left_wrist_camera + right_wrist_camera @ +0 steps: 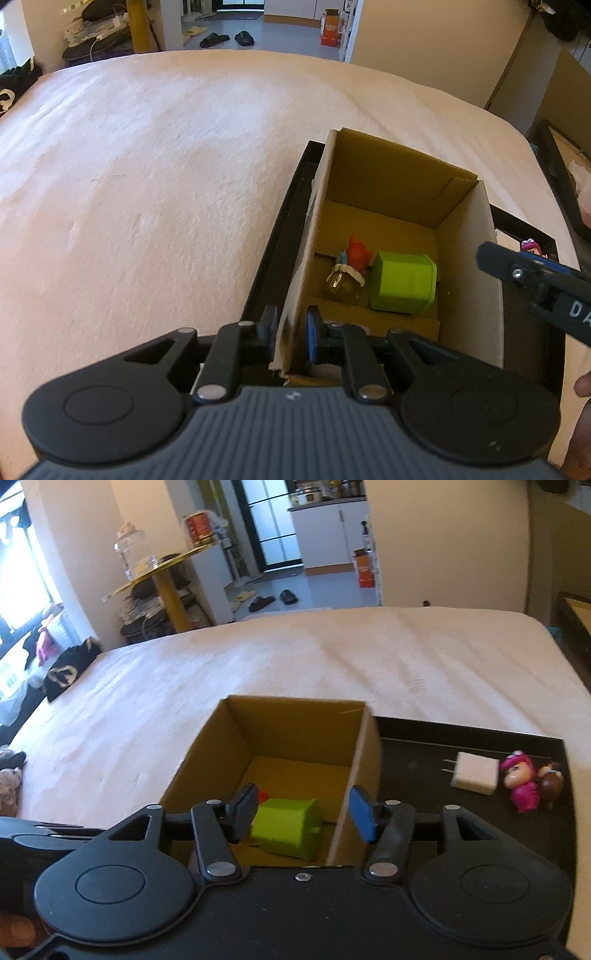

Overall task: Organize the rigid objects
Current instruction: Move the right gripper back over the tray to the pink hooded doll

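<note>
An open cardboard box (306,236) (207,753) stands on a black tray (273,229) (443,746) on a bed. Inside lie a lime-green block (402,282) (286,827), a red figure (358,253) and a small amber bottle (341,286). My left gripper (291,328) is shut on the box's near left wall. My right gripper (303,814) is open and empty above the box's right wall; it also shows in the left wrist view (532,280). On the tray right of the box lie a white charger (474,773), a pink figure (521,782) and a brown figure (552,781).
The white bed sheet (147,177) spreads to the left and beyond the box. A black garment (66,672) lies at the bed's far left edge. A dark frame (557,173) stands off the bed's right side.
</note>
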Available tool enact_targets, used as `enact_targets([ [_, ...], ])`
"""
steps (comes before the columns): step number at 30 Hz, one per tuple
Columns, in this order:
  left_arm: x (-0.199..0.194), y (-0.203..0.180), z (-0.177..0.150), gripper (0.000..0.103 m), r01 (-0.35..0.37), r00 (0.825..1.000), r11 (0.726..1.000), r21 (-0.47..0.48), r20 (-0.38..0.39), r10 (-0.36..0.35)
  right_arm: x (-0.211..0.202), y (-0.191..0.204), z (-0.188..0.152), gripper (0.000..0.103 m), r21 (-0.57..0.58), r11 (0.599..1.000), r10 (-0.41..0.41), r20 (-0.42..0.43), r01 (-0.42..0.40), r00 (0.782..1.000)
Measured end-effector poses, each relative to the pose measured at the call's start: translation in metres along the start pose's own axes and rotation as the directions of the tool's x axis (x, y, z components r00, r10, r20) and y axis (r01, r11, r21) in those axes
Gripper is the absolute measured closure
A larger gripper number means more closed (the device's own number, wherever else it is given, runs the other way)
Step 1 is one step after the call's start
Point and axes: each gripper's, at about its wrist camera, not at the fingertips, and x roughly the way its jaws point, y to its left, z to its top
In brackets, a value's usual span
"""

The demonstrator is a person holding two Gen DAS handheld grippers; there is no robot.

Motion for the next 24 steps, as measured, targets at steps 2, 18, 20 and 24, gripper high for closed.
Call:
enact_targets([
  [2,0.000,-0.001,0.001,0.085,-0.011,1.000,1.000,0.000,-0.002,0.011,-0.001,-0.007,0.000,0.048,0.015,1.000,-0.010,0.001,0.010,1.000],
  [18,-0.010,-0.017,0.003,0.034,-0.073,0.997,0.997,0.005,-0.007,0.073,-0.005,-0.067,0.002,0.048,0.007,0.994,-0.105,-0.014,0.106,0.994],
  [20,-0.011,-0.018,0.004,0.031,-0.076,0.997,0.997,0.009,-0.004,0.076,-0.005,-0.072,0.003,0.048,-0.008,0.993,-0.114,-0.017,0.114,0.993],
  [24,-0.010,-0.020,0.005,0.028,-0.100,0.995,0.995,0.013,-0.010,0.100,-0.008,-0.081,0.004,0.048,-0.053,0.991,-0.122,-0.004,0.121,0.993],
])
